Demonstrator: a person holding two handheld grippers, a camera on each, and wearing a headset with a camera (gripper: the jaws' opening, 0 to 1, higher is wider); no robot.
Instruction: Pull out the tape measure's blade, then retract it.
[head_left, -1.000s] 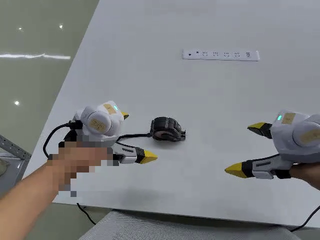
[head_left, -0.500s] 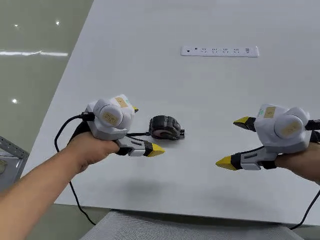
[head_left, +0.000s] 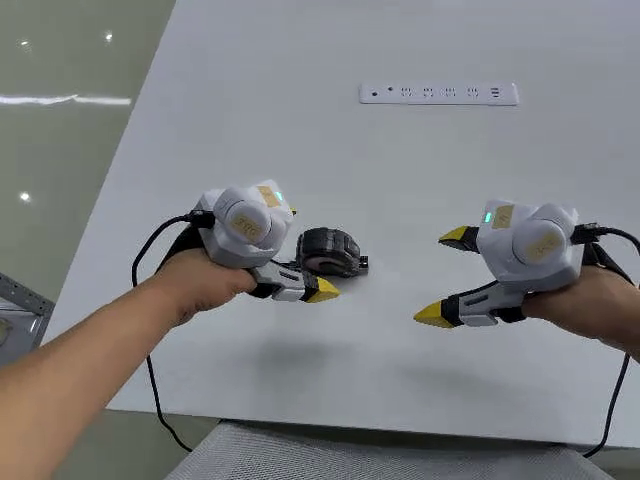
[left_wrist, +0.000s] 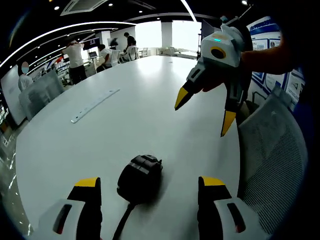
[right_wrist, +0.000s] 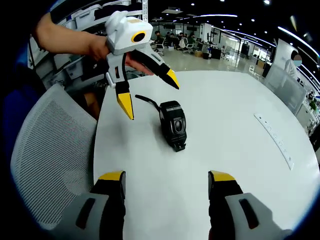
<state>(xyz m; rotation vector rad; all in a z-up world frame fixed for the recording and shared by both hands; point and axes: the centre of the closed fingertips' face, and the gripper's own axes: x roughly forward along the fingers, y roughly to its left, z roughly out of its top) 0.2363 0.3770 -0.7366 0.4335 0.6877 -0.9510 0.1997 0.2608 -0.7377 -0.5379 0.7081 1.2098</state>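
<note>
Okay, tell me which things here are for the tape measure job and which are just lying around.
For the job: tape measure, left gripper, right gripper, both open.
Just lying about: power strip on the white table, mesh chair at its edge.

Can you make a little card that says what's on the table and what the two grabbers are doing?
Table: white
Tape measure: black, lying on the table, blade not pulled out
Left gripper: open, close by the tape measure, not holding it
Right gripper: open, farther away, holding nothing
Power strip: white, far side of table
</note>
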